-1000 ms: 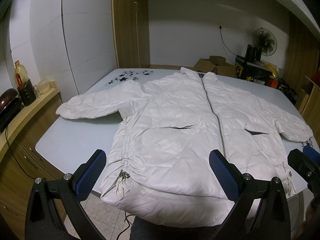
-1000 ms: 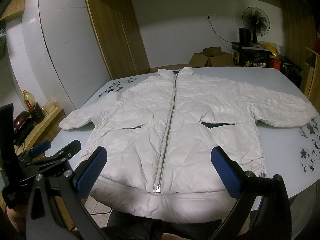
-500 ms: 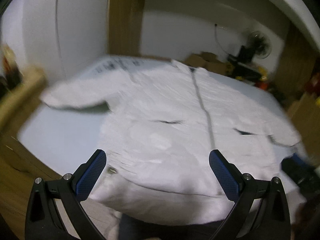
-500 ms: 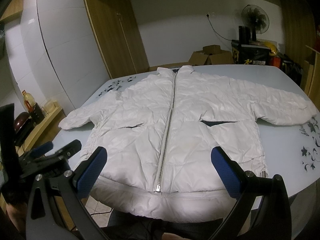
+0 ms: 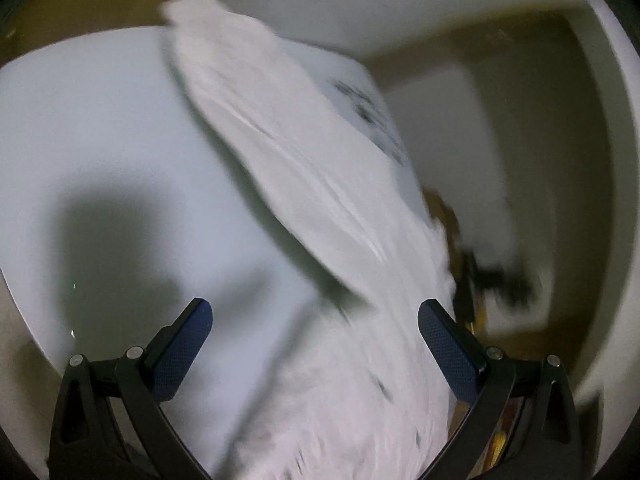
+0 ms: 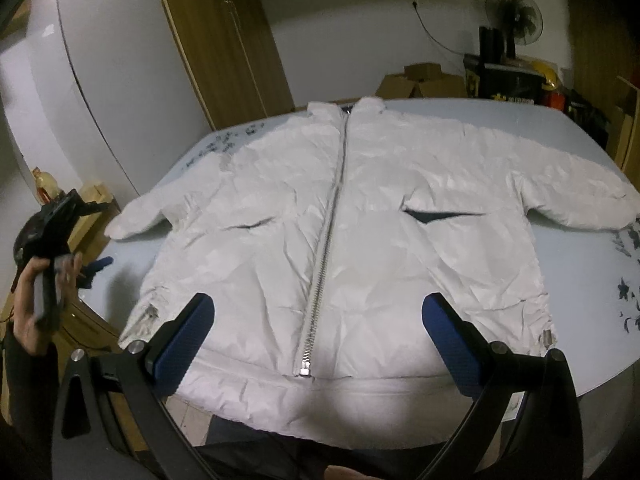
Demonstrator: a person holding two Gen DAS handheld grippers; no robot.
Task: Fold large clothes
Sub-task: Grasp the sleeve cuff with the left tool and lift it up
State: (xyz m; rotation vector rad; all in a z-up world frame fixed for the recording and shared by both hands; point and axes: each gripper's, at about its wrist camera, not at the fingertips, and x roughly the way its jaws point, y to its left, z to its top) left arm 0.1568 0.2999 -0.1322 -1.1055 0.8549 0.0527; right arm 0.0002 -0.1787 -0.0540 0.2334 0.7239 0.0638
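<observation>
Ahead of both sets of jaws lay the big white jacket [image 6: 340, 232], spread flat, front up and zipped shut, its hem spilling off the near edge just under the right gripper [image 6: 318, 344]. That gripper hovered wide open with nothing between its blue pads, zipper [image 6: 326, 240] running almost dead centre between the jaws. Out to the left, the left gripper [image 6: 68, 216] was held in a hand [image 6: 38, 296] off the table's side, near the left sleeve [image 5: 288, 152]. Its own view was heavily blurred, but it showed the jaws spread wide and empty, that sleeve stretching away in front of them and slightly right.

The step looked like the first fold, probably bringing that sleeve in across the chest. My read: pinch close to the cuff, get both layers of the puffy fabric between the pads, and lift before sweeping, because padded nylon could slide and drag the body askew. The right gripper might do well to pin the hem.

Under it all sat the pale glossy table [image 6: 560, 128], dark floral print at its far-left and right margins. Beyond the jaws: cardboard boxes [image 6: 424, 80], a fan [image 6: 514, 16], wooden doors [image 6: 224, 36].
</observation>
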